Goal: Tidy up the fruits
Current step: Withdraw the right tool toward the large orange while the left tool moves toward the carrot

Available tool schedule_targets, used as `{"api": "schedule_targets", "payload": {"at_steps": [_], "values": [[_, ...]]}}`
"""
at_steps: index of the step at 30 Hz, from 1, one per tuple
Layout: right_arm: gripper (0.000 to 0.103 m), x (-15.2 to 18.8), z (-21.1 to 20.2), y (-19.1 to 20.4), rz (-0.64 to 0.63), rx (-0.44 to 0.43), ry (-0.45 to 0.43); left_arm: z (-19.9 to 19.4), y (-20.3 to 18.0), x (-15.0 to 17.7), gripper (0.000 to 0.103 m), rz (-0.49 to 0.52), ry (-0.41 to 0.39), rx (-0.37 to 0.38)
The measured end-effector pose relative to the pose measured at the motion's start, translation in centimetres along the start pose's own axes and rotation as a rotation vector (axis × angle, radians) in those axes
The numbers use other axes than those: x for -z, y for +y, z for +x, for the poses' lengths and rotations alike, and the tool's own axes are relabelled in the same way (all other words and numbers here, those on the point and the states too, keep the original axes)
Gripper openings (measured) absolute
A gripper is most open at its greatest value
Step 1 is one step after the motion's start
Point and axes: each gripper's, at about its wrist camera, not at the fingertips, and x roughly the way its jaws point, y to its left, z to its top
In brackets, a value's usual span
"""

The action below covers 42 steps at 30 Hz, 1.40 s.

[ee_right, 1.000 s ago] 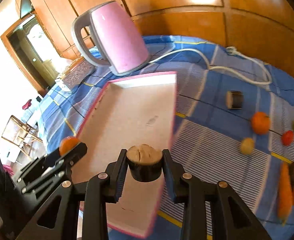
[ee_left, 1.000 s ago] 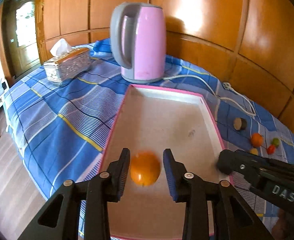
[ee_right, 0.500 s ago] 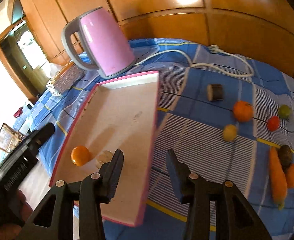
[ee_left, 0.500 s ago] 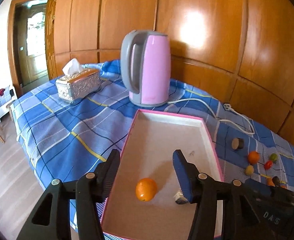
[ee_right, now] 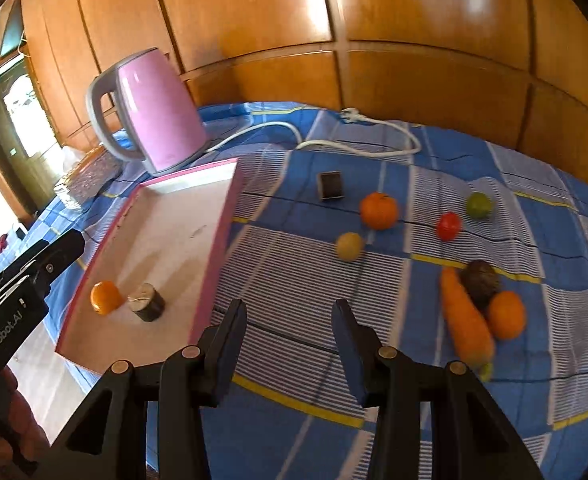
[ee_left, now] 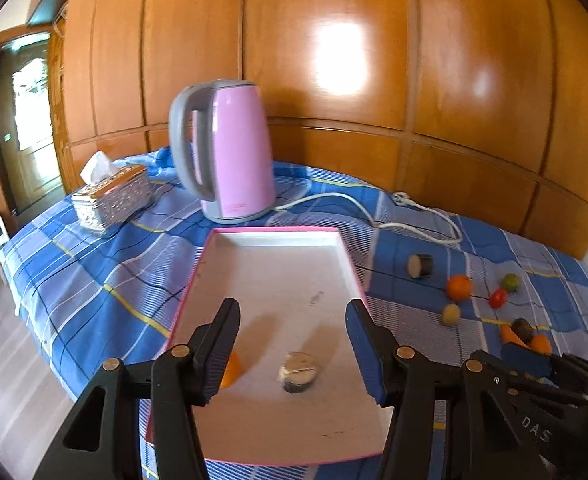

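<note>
both grippers are empty right now. the left gripper [ee_left: 292,336] sits low in its own view with its jaws spread apart and nothing between the pads, hanging over the near end of the pink-rimmed tray [ee_left: 349,268]. its jaws have just been opening. inside the tray, toward the bottom of that frame, there's a small orange [ee_left: 232,368] half hidden behind the left finger, and just right of it a stubby dark-skinned cylinder piece [ee_left: 298,372] with a pale cut top, the two close but apart.

the right gripper [ee_right: 290,344] is released too, jaws just been opening, nothing in them, over the blue checked cloth [ee_right: 294,272] right of the tray, bottom centre of its frame.

rest of the stuff is still out on the cloth on the right side: another dark cylinder piece [ee_right: 330,186], an orange [ee_right: 378,211], a yellowish fruit [ee_right: 349,246], a red one [ee_right: 448,226], a green one [ee_right: 479,205], then a carrot [ee_right: 465,320] touching a dark avocado-looking thing [ee_right: 481,280] and another orange fruit [ee_right: 507,315].

pink kettle [ee_left: 230,152] stands behind the tray, tissue box [ee_left: 112,198] at the left.
</note>
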Motion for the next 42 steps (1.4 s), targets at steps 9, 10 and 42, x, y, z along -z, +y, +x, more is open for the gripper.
{"api": "schedule_targets", "payload": {"at_steps": [9,10,42], "values": [[0.045,1.1,-1.2,-3.1,0.054,0.061,-0.018,-0.3,-2.9,0.6,0.056,0.074,0.005,0.047],[0.045,1.2,-1.3,-3.5,0.061,0.067,-0.019,-0.4,-3.3,0.7,0.056,0.084,0.005,0.053],[0.045,4.4,-3.0,-13.8,0.272,0.237,-0.017,1.6,-11.2,3.2,0.056,0.274,0.143,0.241]]}}
